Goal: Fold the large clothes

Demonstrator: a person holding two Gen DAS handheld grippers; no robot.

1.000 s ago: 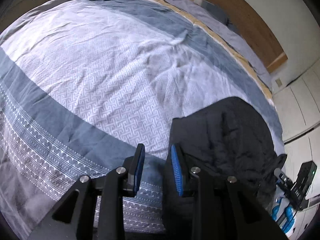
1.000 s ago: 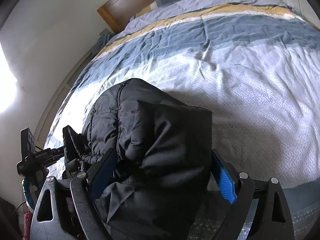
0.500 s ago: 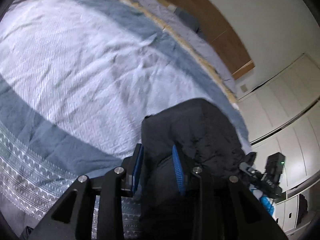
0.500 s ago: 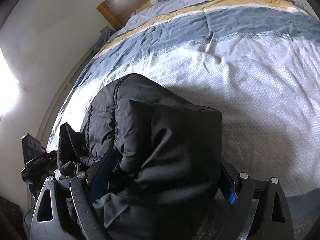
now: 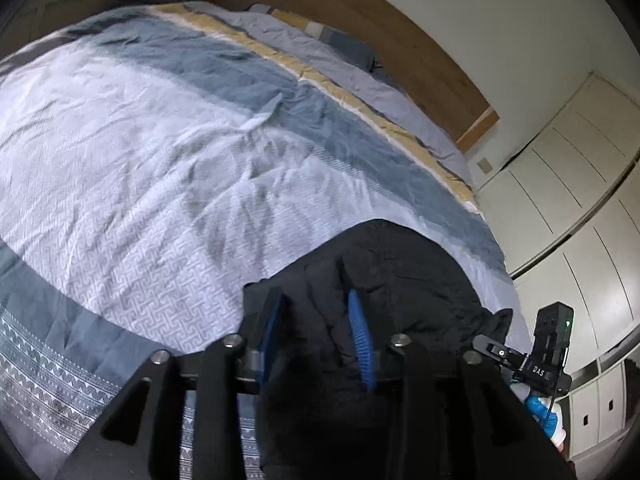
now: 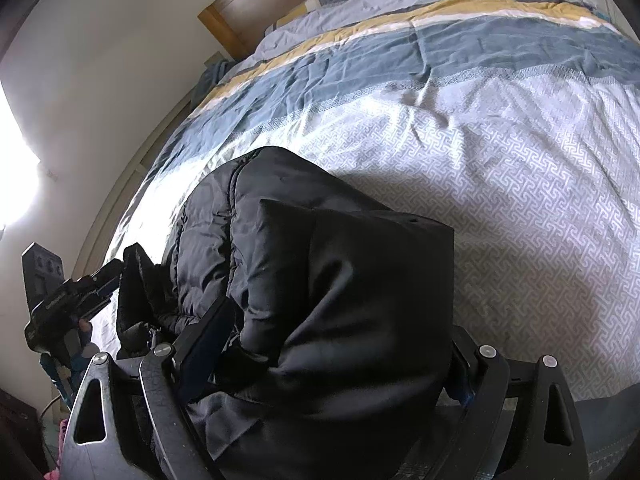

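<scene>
We're seeing strong daylight blowing out the wall (image 6: 16, 160) at left in the right wrist view, w/ glare washing over the near strip of the duvet (image 6: 500, 184). The black jacket (image 6: 320, 280) is casting a soft shadow to its right. Left wrist view is looking dimmer and greyer; jacket (image 5: 400, 280) detail is drowning in black. Fisheye is bending both frames, corners are vignetting dark

A black puffer jacket (image 6: 320, 280) lies bunched and folded over itself at the near edge of the bed, its quilted fabric creased
</scene>
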